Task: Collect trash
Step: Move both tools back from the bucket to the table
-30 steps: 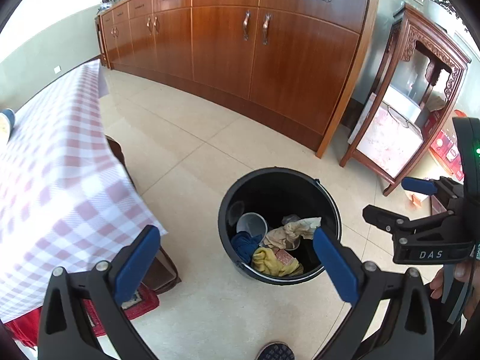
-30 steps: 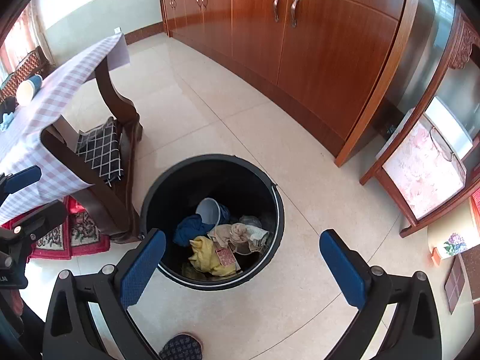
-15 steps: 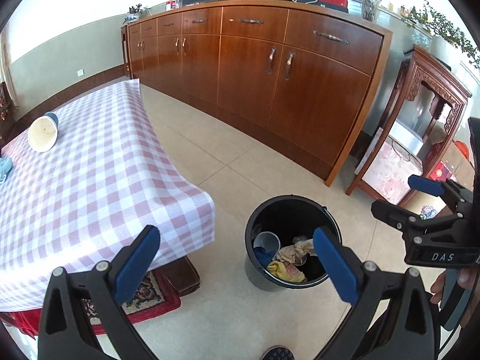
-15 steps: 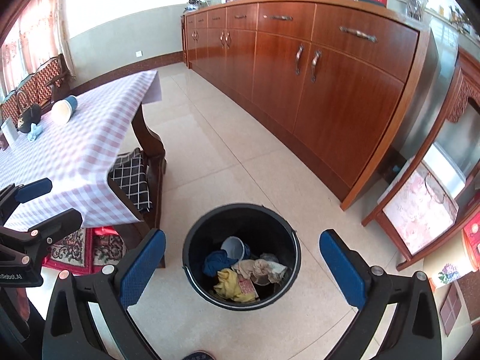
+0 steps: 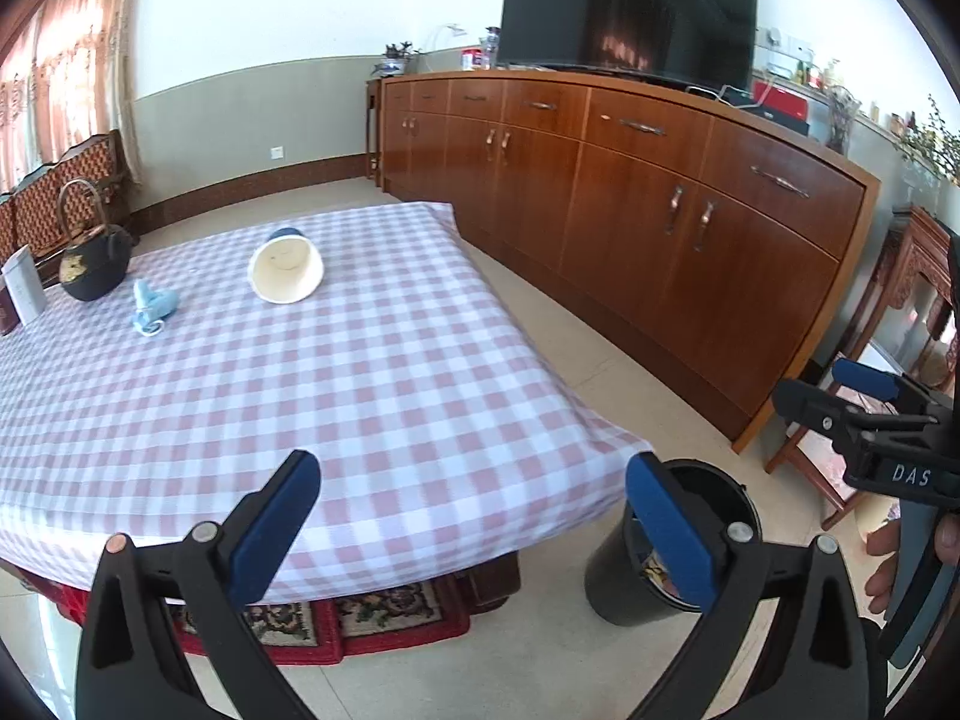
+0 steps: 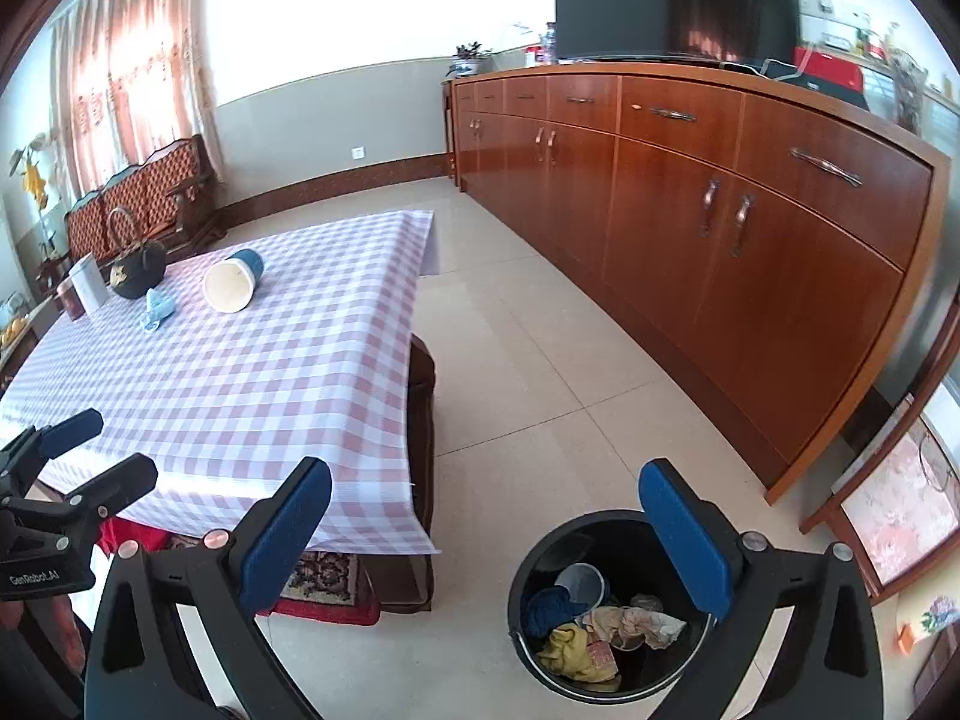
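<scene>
While both grippers hang with jaws released and gripping nothing, the left gripper (image 5: 474,516) faces the checked surface (image 5: 336,372) and the right gripper (image 6: 486,531) has the bin (image 6: 606,606) at its 5 o'clock. Inside the bin: a yellow rag (image 6: 567,651), blue cloth (image 6: 546,606), crumpled paper (image 6: 636,624). On the surface at 11 o'clock lie a tipped cup (image 5: 287,271) and blue mask (image 5: 153,307).

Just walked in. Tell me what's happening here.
A person is collecting trash with two handheld grippers. Both the left gripper and right gripper are open and empty. The round black trash bin on the floor already holds scraps. A tipped white paper cup and a crumpled light-blue mask remain on the pink-checked table.
</scene>
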The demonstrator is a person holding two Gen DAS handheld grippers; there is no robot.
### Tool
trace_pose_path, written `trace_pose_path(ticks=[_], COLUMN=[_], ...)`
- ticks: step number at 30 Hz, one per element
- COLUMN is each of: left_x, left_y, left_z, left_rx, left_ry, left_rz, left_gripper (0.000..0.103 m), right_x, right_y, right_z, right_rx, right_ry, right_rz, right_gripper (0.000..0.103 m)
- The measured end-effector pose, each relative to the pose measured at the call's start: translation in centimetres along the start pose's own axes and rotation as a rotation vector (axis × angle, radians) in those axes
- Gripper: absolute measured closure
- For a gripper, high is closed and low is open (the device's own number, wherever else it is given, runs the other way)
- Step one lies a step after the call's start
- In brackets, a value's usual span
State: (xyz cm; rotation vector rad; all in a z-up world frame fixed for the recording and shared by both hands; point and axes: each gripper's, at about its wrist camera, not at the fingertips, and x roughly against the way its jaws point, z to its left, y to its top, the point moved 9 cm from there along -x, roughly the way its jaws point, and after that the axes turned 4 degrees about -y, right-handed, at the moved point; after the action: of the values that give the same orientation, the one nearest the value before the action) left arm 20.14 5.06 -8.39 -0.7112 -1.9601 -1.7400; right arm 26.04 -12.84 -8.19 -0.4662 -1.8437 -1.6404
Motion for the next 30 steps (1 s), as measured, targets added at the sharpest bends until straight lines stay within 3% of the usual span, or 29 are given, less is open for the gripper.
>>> trace_pose_path(ticks=[7,15,19,30], left_x=[2.4,3.5,2.7,-3.6], left_y=[0.8,1.1,1.3,2.6], left_z=[9.7,19.3,22.5,27.6], left_rx=[0.109,0.217,0.229,0.254], left_ry=[0.172,0.278,0.309,0.301], left_rz=[-0.059,-0.067,-0.052,0.022], left_gripper=[0.001,0.001,0.003,0.011], right_x=[-1.6,-5.3,-7.7,-15.8], right_y=[3.4,6.1,7.2,10.4], right_z=[8.7,19.6,23.7,30.3], right_rx=[0.079,0.183,0.199,0.194], right_ry=[0.108,0.235,0.281,0.321], right_rz=[-0.010,0.001,0.009,0.061], right_gripper=[0.000,0.000,0.000,0.000])
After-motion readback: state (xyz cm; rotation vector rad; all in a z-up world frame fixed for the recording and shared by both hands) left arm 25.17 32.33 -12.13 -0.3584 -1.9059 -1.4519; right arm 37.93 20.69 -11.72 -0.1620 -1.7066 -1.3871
